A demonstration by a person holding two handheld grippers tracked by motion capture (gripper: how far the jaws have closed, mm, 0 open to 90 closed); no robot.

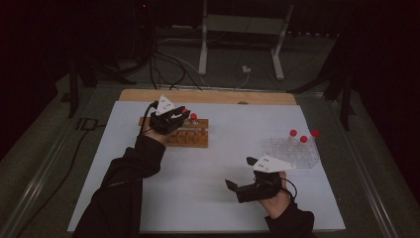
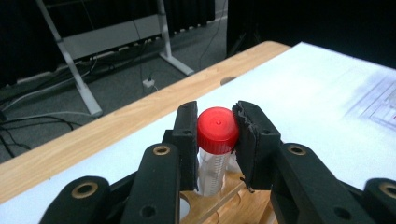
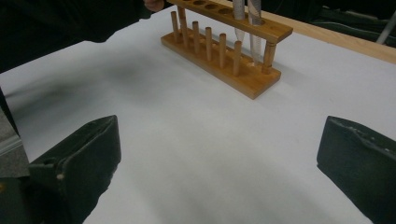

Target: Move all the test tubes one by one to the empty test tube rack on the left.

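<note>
With the left hand-held gripper (image 2: 215,135) clamped on the red-capped tube (image 2: 216,140), lower it plumb into the wooden rack (image 1: 185,134) hole at the worktop's (image 1: 218,198) eleven o'clock, the right hand-held gripper (image 3: 219,154) idling with jaws apart.

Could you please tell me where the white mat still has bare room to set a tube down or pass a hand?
The widest free patch lies between the wooden rack and the right tongs, running down to the near edge. The strip behind the clear rack is also bare. It is crowded at the wooden rack, where the left tongs grip a red-capped tube.
</note>
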